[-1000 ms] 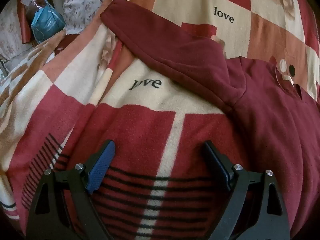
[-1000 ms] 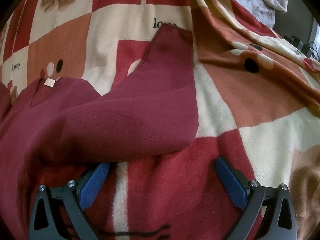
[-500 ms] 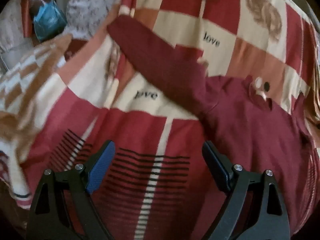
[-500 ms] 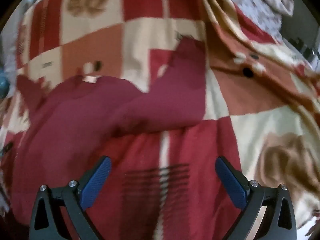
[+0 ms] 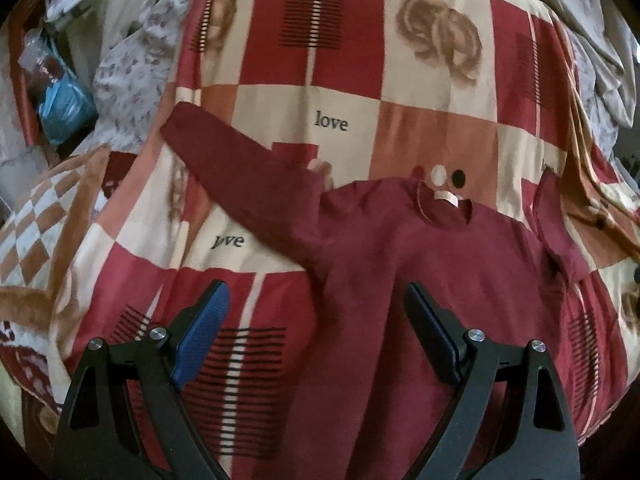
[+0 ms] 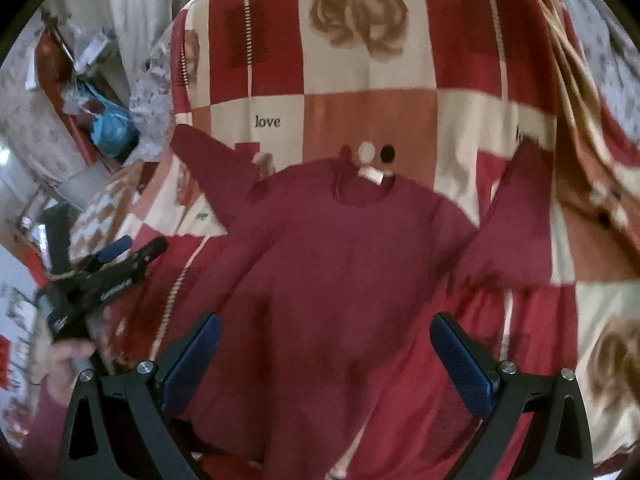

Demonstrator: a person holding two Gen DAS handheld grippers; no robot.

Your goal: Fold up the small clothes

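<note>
Sweater (image 5: pixel 420 264) of dark maroon lies spread flat, front up, on the checked blanket (image 5: pixel 360 40) that covers the bed, its neckline with a pale label (image 5: pixel 446 197) pointing toward the far edge. One sleeve (image 5: pixel 240 176) stretches out toward the bed's far left corner, across a cream square beside the printed word "love" (image 5: pixel 330 123); the other sleeve (image 6: pixel 516 220) angles up on the right side. The hem end lies nearest me, at the bed's near edge.

My left claw (image 5: pixel 316 328) hangs above the sweater's left flank and the blanket beside it, its fingers spread wide with nothing between them. My right claw (image 6: pixel 326 360) hangs over the lower body of the sweater, likewise spread wide and gripping nothing. From the right wrist I can see my left claw off to the left, over the blanket near the bed's left edge.

Past the bed's far left corner sits a clutter of cloth and a blue plastic bag (image 5: pixel 64 108).
</note>
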